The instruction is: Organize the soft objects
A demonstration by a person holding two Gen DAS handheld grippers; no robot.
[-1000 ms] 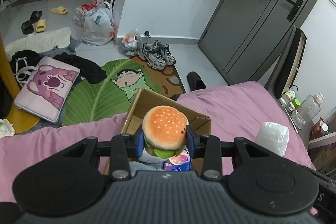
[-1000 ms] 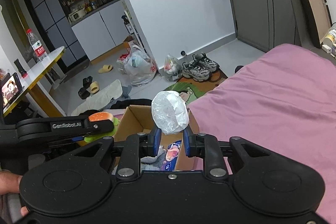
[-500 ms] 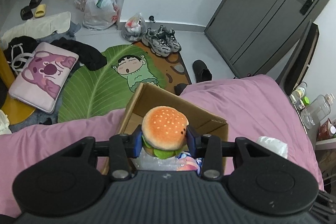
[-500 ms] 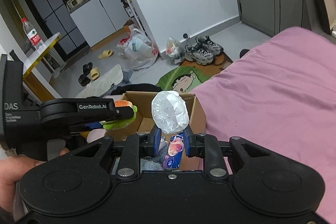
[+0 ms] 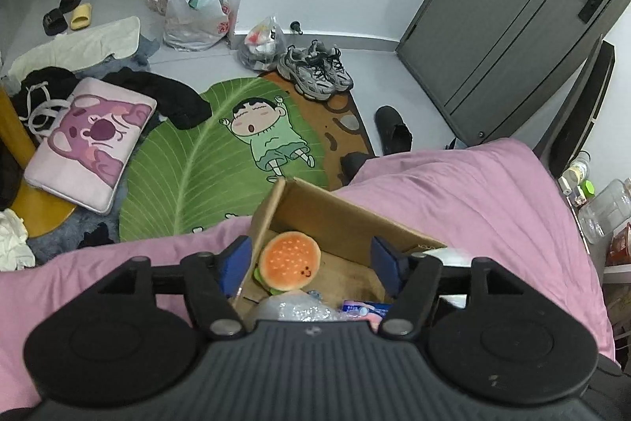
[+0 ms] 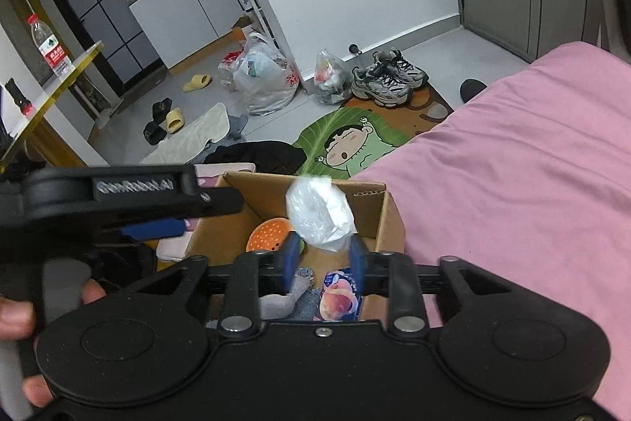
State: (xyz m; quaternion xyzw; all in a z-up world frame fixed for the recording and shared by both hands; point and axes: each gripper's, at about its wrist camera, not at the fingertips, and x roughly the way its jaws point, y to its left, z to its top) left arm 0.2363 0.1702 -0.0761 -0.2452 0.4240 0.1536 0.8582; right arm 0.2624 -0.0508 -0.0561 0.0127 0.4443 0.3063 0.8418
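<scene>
An open cardboard box stands on the pink bed at its foot edge. A plush hamburger lies inside it, free between the fingers of my left gripper, which is open above the box. The hamburger also shows in the right wrist view. My right gripper is shut on a white wad wrapped in clear plastic and holds it over the box. A peach-printed packet, grey cloth and crinkled plastic lie in the box.
The pink bed spreads to the right. Beyond its foot lie a green leaf rug, grey sneakers, plastic bags, a pink cushion and clothes. Bottles stand at the bedside on the right.
My left gripper has opened and the plush hamburger has dropped into the box. My right gripper has moved closer over the box with the plastic-wrapped wad still in it.
</scene>
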